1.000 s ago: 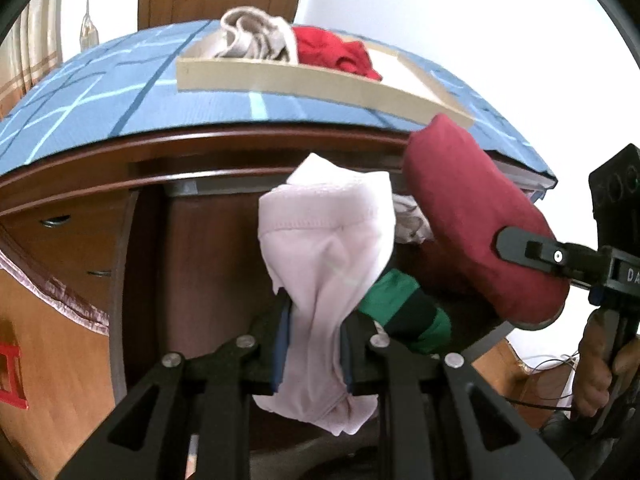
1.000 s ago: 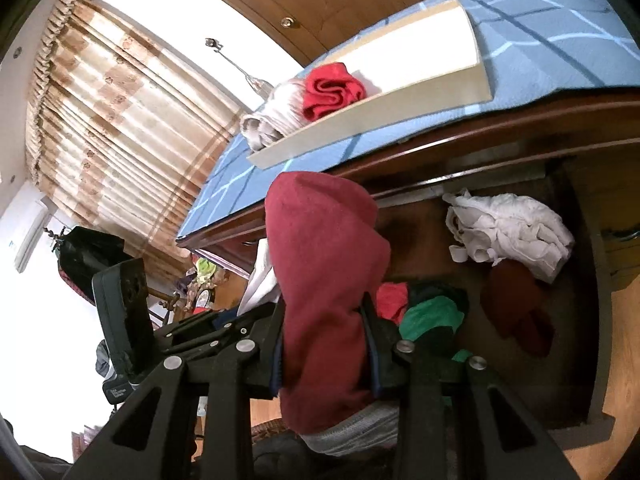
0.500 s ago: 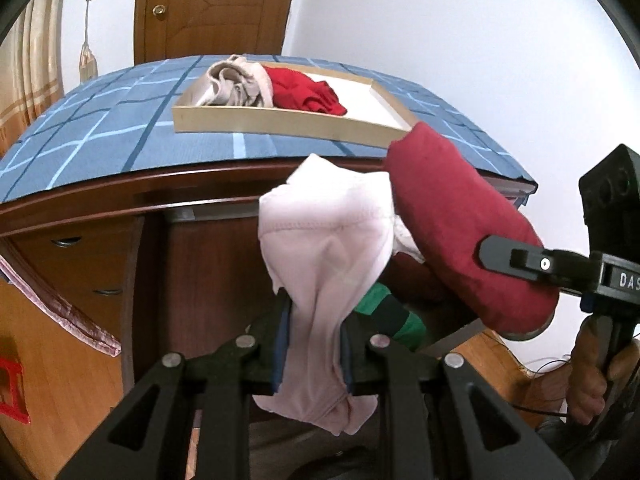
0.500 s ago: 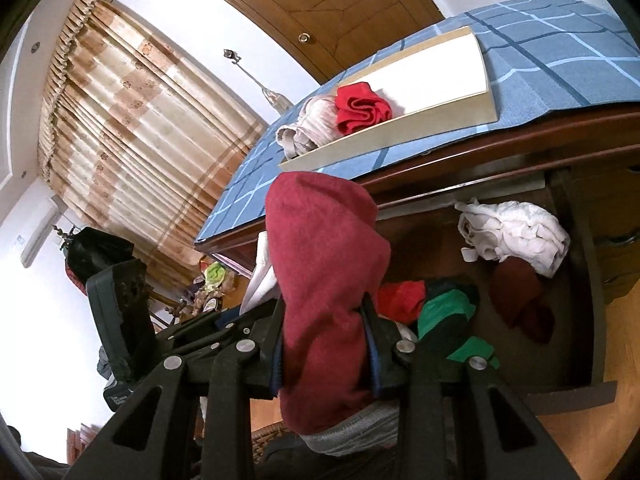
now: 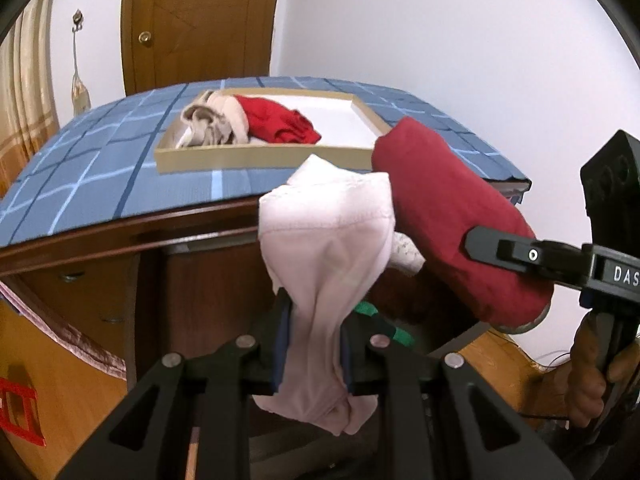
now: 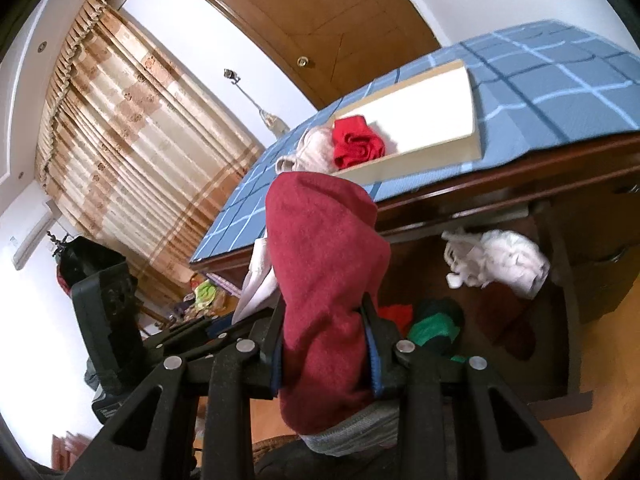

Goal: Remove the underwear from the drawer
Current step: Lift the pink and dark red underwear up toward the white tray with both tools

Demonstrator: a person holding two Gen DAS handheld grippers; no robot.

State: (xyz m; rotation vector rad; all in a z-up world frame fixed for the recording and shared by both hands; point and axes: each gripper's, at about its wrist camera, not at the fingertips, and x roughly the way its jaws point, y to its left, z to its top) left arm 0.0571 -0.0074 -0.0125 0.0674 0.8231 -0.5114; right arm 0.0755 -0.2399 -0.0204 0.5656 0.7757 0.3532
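My left gripper [image 5: 314, 342] is shut on pale pink underwear [image 5: 328, 248] and holds it up in front of the desk edge. My right gripper [image 6: 326, 346] is shut on dark red underwear [image 6: 324, 264], also seen at the right of the left wrist view [image 5: 452, 216]. Below lies the open wooden drawer [image 6: 572, 320] with white [image 6: 496, 260], green [image 6: 434, 326] and dark red [image 6: 506, 320] garments inside. A shallow tray [image 5: 260, 158] on the desk holds beige [image 5: 208, 122] and bright red [image 5: 280, 124] underwear.
The desk top wears a blue checked cloth [image 5: 88, 168]. A wooden door [image 5: 196, 20] and white wall stand behind it. Striped curtains [image 6: 132, 128] hang at the left. The tray's right half [image 6: 424, 108] is bare white.
Both grippers have risen with their garments, so the desk top and tray now show from above. The drawer has dropped lower in view.
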